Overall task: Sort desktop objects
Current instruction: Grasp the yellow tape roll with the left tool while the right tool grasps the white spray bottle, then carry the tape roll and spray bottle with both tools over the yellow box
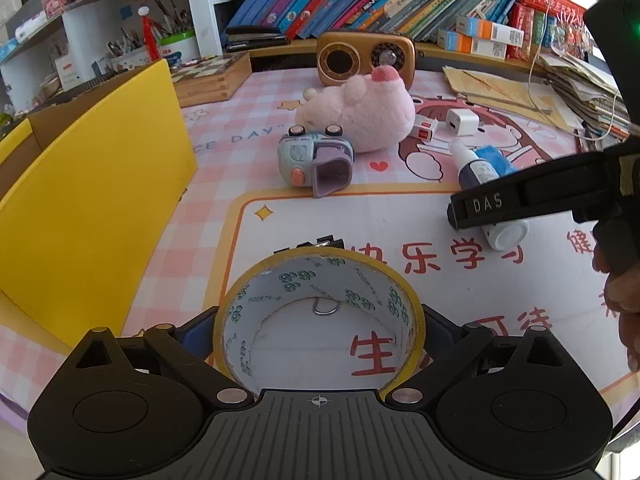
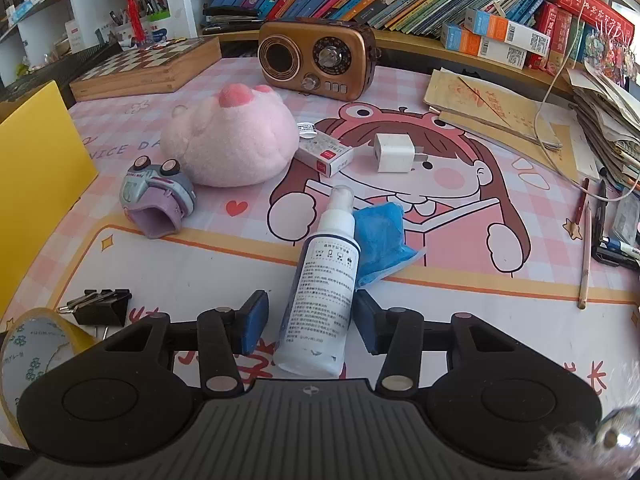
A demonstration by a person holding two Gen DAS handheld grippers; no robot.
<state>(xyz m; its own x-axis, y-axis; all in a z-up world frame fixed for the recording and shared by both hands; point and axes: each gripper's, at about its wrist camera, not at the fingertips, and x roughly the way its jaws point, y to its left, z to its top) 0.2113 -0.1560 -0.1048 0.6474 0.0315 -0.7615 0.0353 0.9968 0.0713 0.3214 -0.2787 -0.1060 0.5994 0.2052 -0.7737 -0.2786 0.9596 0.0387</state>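
Right claw [image 2: 308, 322], bottom centre, half-open astride white plastic spray bottle [image 2: 324, 280], pads w/ gaps: centre, then squeeze. Left claw [image 1: 320, 328] wide around yellow tape roll [image 1: 320, 320]; contact unclear.

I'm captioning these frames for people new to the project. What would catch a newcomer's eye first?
Probably the pink plush pig lying mid-desk in front of the brown radio, with a toy car tipped over beside it. Nearer, the left claw brackets a yellow tape roll, and the right claw straddles a lying spray bottle, one pad still clear of it. A yellow box fills the left edge.
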